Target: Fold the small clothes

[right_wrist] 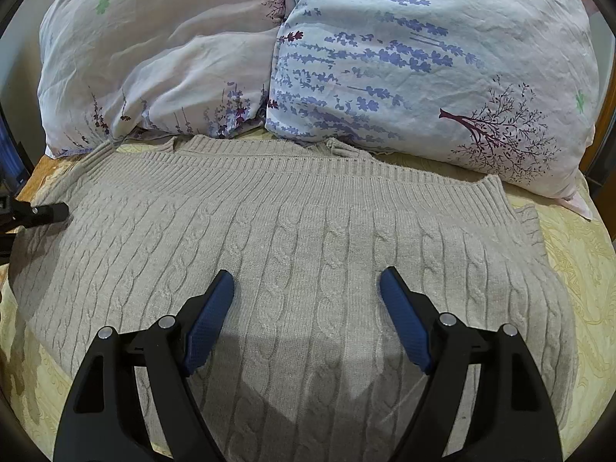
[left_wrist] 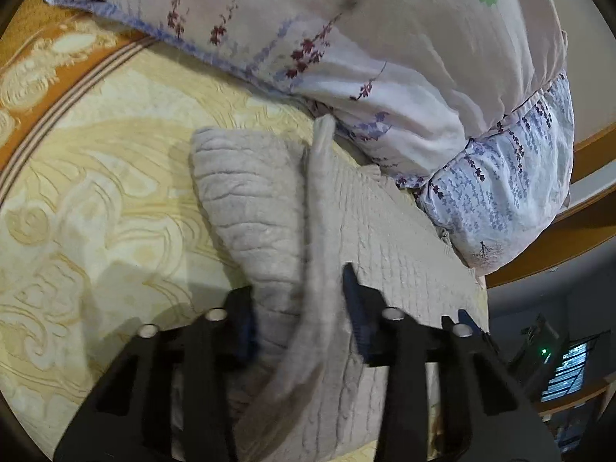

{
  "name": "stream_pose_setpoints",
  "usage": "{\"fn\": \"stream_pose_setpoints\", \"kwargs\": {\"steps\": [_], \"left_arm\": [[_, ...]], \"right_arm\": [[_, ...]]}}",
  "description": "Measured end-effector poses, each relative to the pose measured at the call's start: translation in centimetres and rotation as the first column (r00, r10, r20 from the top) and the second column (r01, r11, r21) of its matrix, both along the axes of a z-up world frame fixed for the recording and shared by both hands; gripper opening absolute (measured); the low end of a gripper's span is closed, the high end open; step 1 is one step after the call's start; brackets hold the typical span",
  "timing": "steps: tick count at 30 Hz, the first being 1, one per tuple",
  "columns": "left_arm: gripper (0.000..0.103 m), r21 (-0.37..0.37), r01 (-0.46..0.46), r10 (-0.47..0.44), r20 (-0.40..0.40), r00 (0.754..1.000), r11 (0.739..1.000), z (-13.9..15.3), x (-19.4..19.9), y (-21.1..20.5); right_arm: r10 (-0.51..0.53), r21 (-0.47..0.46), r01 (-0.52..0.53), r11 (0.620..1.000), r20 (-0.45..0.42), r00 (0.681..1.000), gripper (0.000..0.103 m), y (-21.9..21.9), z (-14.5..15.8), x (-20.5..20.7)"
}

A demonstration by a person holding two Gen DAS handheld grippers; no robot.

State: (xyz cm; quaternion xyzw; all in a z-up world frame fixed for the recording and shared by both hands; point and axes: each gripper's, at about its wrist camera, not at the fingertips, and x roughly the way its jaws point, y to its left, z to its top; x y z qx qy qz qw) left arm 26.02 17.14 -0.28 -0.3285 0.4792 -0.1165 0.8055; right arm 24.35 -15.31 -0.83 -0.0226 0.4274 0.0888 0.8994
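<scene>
Filling most of both views, a bed's yellow embossed cover (left_wrist: 96, 177) carries everything here, its orange border band (left_wrist: 34, 34) running at ten o'clock in the left wrist view. Two floral pillows come next — a pale pink one (right_wrist: 154, 57) at eleven o'clock and a blue-flowered one (right_wrist: 423, 57) at one o'clock in the right wrist view, side by side and touching. Spread flat just in front of them lies the beige cable-knit sweater (right_wrist: 308, 238), ribbed hem toward the pillows, centred in the right wrist view; in the left wrist view its edge is raised into a ridge (left_wrist: 319, 231) running up from six o'clock. A dim room corner with a barred window (left_wrist: 566, 373) and a small green light shows at four o'clock there. The left gripper (left_wrist: 298, 315) has its fingers partly parted on either side of that raised fold — whether they pinch it I cannot tell. The right gripper (right_wrist: 307, 300) hangs over the sweater, fingers wide apart, holding nothing.
</scene>
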Motion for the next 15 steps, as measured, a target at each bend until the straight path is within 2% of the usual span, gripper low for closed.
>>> {"fn": "stream_pose_setpoints", "kwargs": {"steps": [1, 9, 15], "left_arm": [[0.029, -0.003, 0.001, -0.001, -0.001, 1.0, 1.0, -0.1, 0.0, 0.0], [0.023, -0.059, 0.004, -0.003, 0.009, 1.0, 0.998, 0.5, -0.1, -0.3], [0.021, -0.128, 0.029, -0.02, 0.066, 0.998, 0.991, 2.5, -0.4, -1.4]], "right_arm": [[0.0, 0.001, 0.0, 1.0, 0.0, 1.0, 0.08, 0.0, 0.0, 0.0], [0.0, 0.003, 0.0, 1.0, 0.001, 1.0, 0.08, 0.0, 0.2, -0.1], [-0.001, 0.005, 0.001, 1.0, 0.001, 1.0, 0.08, -0.1, 0.2, -0.1]]}}
